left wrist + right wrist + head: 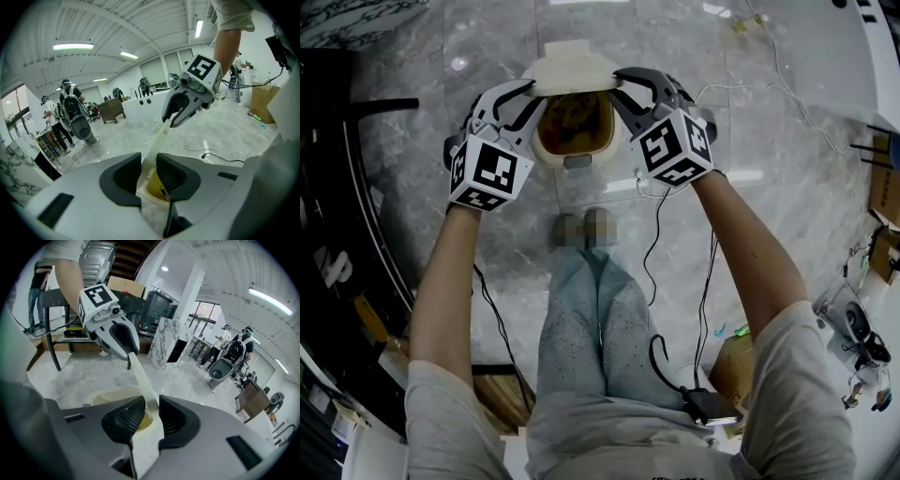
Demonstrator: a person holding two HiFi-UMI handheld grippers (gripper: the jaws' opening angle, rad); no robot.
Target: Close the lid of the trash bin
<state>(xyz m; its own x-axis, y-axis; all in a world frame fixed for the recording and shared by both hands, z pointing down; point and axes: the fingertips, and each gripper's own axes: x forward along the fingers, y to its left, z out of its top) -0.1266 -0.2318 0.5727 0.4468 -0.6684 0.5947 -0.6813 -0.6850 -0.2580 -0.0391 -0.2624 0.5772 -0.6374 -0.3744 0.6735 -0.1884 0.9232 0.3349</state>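
At top centre, bin: the bin (pixel 542 150) stands on the floor, mouth open and yellowish inside, with its lid (pixel 572 73) tipped up along the far rim.
Left tongs: the left gripper (pixel 528 97) is clamped on the lid's left edge, and in its own view the thin edge fills the gap between the pads.
Right tongs: the right gripper (pixel 625 89) is on the lid's right edge, pads tight on both faces.
Floor: the floor (pixel 478 56) is glossy grey veined stone, bright with reflections. Cables (pixel 654 234) trail across it right of centre.
Room: it's a big hall. A white ribbed ceiling (pixel 117 28) carries strip lights (pixel 72 46). People (pixel 70 110) with gear stand at the left edge. A dark chair (pixel 47 341) sits in the upper left of the right gripper view.
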